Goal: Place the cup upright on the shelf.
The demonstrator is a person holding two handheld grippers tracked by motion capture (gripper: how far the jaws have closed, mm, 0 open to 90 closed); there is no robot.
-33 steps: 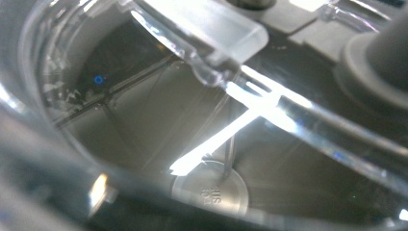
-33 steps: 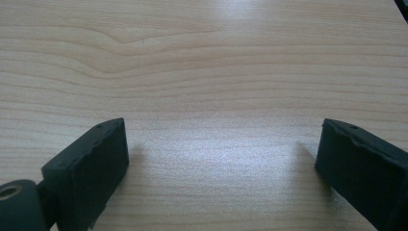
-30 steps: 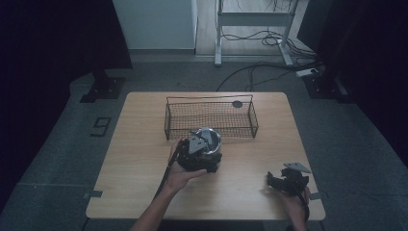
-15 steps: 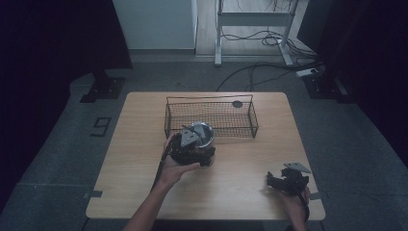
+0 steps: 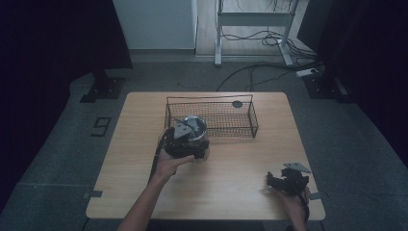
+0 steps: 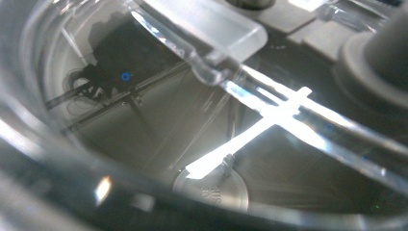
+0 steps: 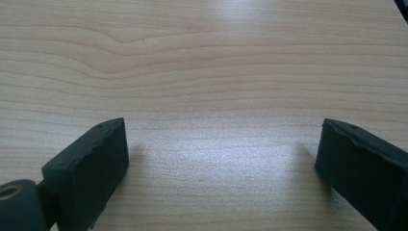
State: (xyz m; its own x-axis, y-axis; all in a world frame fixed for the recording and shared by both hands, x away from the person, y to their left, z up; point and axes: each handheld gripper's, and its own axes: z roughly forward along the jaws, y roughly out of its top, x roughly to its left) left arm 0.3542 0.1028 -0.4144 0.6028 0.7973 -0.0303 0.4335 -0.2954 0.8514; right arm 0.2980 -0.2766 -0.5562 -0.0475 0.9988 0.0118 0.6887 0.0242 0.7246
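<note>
Your left gripper (image 5: 185, 144) carries a clear glass jar (image 5: 195, 131) at the near left corner of the wire basket (image 5: 240, 126). It looks rigid, slick and breakable, so grip the rim squarely; whether those fingers are clenched I cannot tell. Your right gripper (image 7: 221, 159) rests on the worktop (image 5: 231, 163), fingers spread wide, empty.

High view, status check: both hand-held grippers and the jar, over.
Left hand-held gripper on clear lidded jar, jaws hidden, beside wire basket. Right hand-held gripper open, empty, low over table. Basket's near wall between jar and basket floor.
</note>
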